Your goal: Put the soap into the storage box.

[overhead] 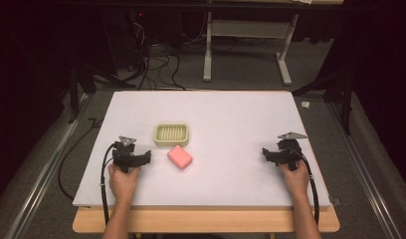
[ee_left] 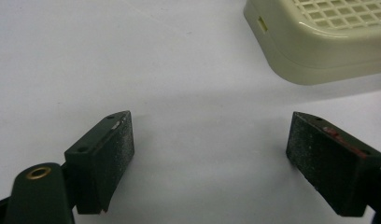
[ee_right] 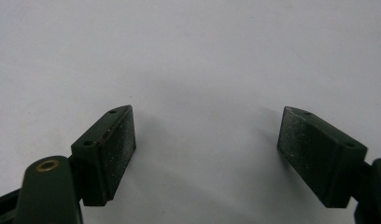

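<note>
Pink soap [overhead: 179, 157] just right of left gripper [overhead: 147, 158] (jaws apart).

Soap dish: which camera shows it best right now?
The high view: the whole cream soap dish shows there, grid top included, just behind the pink soap on the white table. The left gripper view catches one corner beyond its open jaws.

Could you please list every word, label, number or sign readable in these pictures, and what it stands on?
None: no readable text on the cream plastic soap dish with the grid top, the pink rounded soap bar, the white table top, or either hand-held gripper's pads.
</note>
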Demonstrator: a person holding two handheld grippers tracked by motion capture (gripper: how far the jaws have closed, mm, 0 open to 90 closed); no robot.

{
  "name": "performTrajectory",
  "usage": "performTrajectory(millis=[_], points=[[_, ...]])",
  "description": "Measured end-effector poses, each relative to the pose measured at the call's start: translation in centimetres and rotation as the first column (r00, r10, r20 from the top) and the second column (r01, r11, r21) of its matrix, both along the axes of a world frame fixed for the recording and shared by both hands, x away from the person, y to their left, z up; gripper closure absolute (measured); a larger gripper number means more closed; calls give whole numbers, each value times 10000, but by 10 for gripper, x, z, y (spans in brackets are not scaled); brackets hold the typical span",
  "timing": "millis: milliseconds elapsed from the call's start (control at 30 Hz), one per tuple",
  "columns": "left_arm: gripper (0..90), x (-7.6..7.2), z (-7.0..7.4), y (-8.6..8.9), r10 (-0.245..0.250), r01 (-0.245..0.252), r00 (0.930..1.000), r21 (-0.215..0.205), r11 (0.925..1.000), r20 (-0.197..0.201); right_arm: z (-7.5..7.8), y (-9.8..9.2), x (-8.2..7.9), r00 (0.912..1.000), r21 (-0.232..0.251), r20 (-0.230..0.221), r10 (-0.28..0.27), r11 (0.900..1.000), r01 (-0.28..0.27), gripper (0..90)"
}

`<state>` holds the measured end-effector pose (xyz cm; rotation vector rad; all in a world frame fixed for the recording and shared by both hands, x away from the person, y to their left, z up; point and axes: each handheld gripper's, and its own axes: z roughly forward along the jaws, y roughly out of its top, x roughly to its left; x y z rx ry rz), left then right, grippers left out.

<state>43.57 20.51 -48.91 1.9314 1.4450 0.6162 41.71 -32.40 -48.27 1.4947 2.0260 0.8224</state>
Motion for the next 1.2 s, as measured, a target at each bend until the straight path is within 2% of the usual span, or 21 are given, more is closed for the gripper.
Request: performTrajectory(millis=[300, 567, 1200], points=[[157, 0, 0, 0, 3, -3, 10000, -4, 10000, 2, 0, 1, 0, 10000, -15, 18, -49, 10000, 49, 194], [157, 0, 0, 0, 2, -2, 10000, -12, 10000, -2, 0, 0, 1, 9998, -67, -22, -183, 9998, 183, 153], [156, 1, 0, 1, -30, 30, 10000, -42, 10000, -68, 0, 0, 1, 9998, 40, -100, -189, 9998, 189, 155]])
